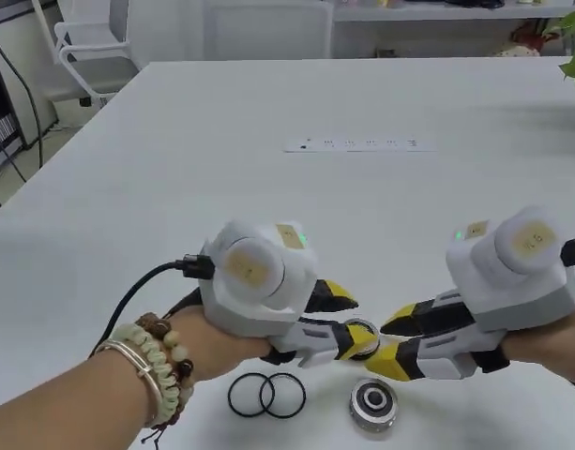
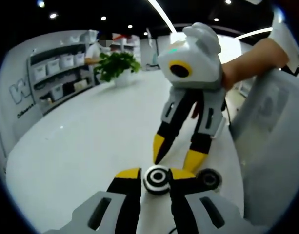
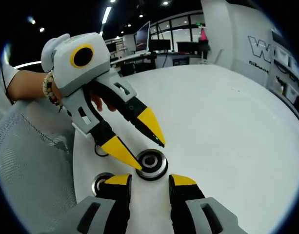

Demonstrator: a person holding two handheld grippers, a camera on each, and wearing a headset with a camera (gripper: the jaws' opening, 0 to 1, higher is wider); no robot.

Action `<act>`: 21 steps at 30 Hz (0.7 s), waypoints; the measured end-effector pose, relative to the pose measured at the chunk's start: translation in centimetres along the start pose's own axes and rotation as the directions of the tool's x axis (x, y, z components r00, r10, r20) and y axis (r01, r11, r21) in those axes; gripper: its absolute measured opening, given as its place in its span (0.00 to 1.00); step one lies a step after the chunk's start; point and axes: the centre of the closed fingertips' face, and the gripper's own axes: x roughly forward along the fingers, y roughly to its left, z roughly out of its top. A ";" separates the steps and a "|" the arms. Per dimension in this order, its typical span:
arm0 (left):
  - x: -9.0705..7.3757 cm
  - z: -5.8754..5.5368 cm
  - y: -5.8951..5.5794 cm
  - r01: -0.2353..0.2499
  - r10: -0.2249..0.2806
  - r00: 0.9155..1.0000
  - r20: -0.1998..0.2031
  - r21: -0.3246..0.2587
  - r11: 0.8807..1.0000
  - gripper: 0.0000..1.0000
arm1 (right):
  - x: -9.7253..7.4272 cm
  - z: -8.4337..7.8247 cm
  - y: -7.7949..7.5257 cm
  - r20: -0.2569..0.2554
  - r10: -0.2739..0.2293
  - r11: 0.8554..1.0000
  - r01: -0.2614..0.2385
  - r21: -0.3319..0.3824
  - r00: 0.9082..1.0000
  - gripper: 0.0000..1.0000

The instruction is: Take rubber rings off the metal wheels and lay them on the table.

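Observation:
My left gripper (image 1: 355,322) is shut on a small metal wheel (image 1: 361,333) just above the white table (image 1: 268,187). In the left gripper view the wheel (image 2: 158,181) sits between the yellow tips of the left gripper (image 2: 158,174). My right gripper (image 1: 377,347) faces it from the right, open, with its tips close to the wheel on either side. In the right gripper view the wheel (image 3: 151,164) has a dark rim and lies just beyond the right gripper (image 3: 150,181). A second wheel (image 1: 373,403) stands on the table in front. Two black rubber rings (image 1: 266,395) lie overlapping to its left.
A white power strip (image 1: 357,144) lies flat at mid-table. A black cable (image 1: 142,291) trails from the left gripper. A white chair (image 1: 85,47) stands beyond the far left corner. A potted plant (image 2: 117,66) sits at the table's far end.

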 end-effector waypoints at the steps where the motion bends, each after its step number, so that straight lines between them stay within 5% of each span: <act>1: 0.0 -0.2 0.0 0.001 -0.001 1.000 -0.004 -0.009 1.000 0.22 | 0.0 0.0 0.1 -0.001 0.002 1.000 -0.002 0.002 1.000 0.29; 4: 0.2 -1.0 -0.1 0.005 -0.005 0.999 -0.033 -0.022 1.000 0.19 | 0.1 0.0 0.1 0.000 0.001 1.000 -0.001 -0.003 1.000 0.29; 21: 0.2 -0.8 -0.3 0.006 -0.007 1.000 -0.016 -0.054 0.999 0.14 | 0.3 0.2 -0.1 0.005 -0.015 0.998 0.016 -0.058 1.000 0.20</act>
